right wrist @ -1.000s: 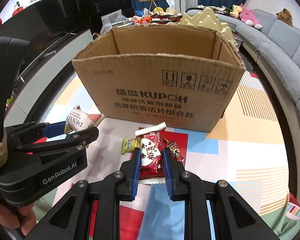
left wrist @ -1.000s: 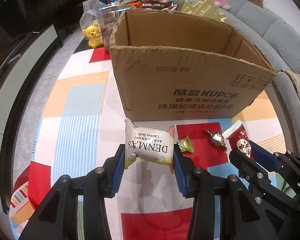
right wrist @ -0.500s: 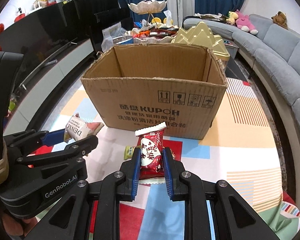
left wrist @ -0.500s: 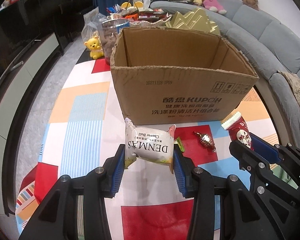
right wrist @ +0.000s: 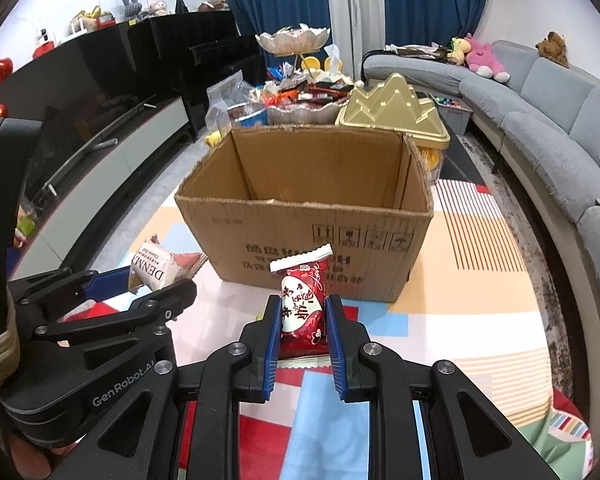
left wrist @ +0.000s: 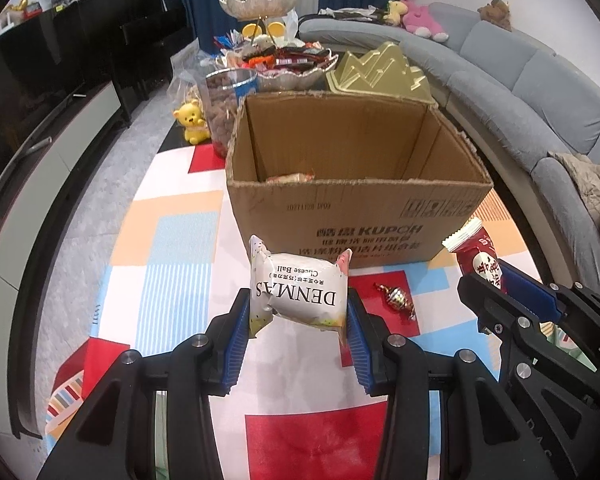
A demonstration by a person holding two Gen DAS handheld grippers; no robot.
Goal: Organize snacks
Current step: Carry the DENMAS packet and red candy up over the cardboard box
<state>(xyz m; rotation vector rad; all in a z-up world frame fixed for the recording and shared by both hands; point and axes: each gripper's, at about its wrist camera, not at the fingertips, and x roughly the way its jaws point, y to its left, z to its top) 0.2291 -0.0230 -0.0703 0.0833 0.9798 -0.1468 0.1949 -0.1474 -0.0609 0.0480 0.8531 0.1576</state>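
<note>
My left gripper (left wrist: pixel 298 310) is shut on a white DENMAS cheese ball packet (left wrist: pixel 298 294) and holds it in the air before the open cardboard box (left wrist: pixel 356 208). My right gripper (right wrist: pixel 302 316) is shut on a red snack packet (right wrist: pixel 303 304), also raised in front of the box (right wrist: pixel 312 236). The red packet also shows in the left wrist view (left wrist: pixel 478 258), and the white packet shows in the right wrist view (right wrist: pixel 156 266). A snack lies inside the box (left wrist: pixel 290 178). A gold-wrapped candy (left wrist: pixel 396 298) lies on the mat.
A colourful patterned mat (left wrist: pixel 172 248) covers the table. Behind the box stand a jar of snacks (left wrist: pixel 228 108), a yellow bear toy (left wrist: pixel 190 122), a gold mountain-shaped lid (left wrist: pixel 380 70) and a tiered dish of sweets (left wrist: pixel 284 56). A grey sofa (right wrist: pixel 540 120) curves along the right.
Both grippers have risen with their packets, so the box now sits lower and its inside shows. The green candy on the mat has passed out of view.
</note>
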